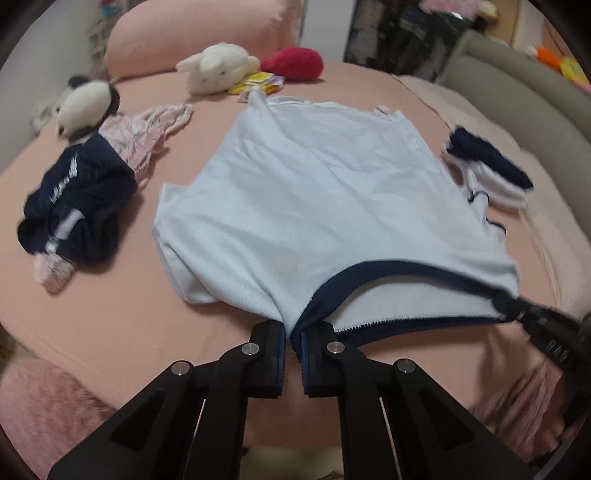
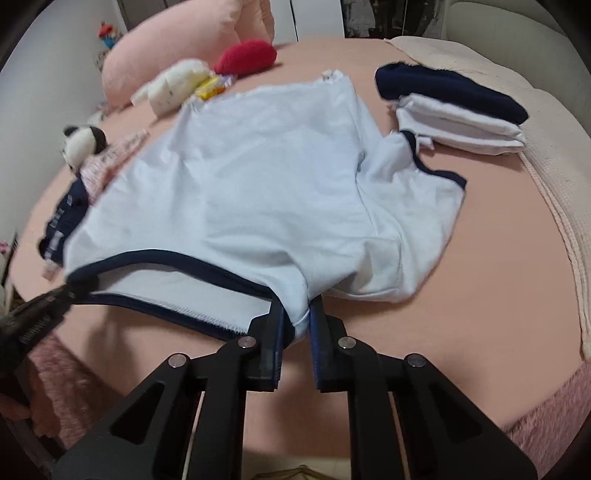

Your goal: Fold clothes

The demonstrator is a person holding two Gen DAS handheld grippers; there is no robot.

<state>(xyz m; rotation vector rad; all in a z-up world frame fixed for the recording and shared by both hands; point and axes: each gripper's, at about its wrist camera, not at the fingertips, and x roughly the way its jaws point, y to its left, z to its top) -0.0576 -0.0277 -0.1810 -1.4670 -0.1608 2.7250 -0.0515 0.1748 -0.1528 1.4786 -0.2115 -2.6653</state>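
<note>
The light blue T-shirt [image 1: 314, 192] lies spread on the pink bed sheet [image 1: 207, 314], navy-trimmed neckline [image 1: 388, 267] toward the cameras and hem at the far end. The left gripper [image 1: 291, 354] has its fingers pressed together on the shirt's shoulder fabric at one end of the neckline; cloth is bunched between the blue pads [image 1: 303, 358]. The right gripper [image 2: 297, 341] is likewise clamped on the shirt at the opposite end of the neckline, with a fold of pale fabric pinched between its fingers. Between the two grips the neckline gapes open, showing the inner white layer.

One short sleeve [image 2: 417, 206] with a navy cuff lies out flat beside the shirt's body on the right gripper's side; the other sleeve is tucked or folded beside the body.

Beyond that sleeve sits a stack of folded clothes [image 2: 454, 107], navy on top of white. On the shirt's other side lies a crumpled navy garment [image 1: 77, 199] with pink fabric [image 1: 144, 133] and a black-and-white plush toy [image 1: 86, 101]. Past the hem are a white rabbit plush [image 1: 218, 66], a red plush [image 1: 293, 62] and a pink pillow [image 1: 199, 33].
</note>
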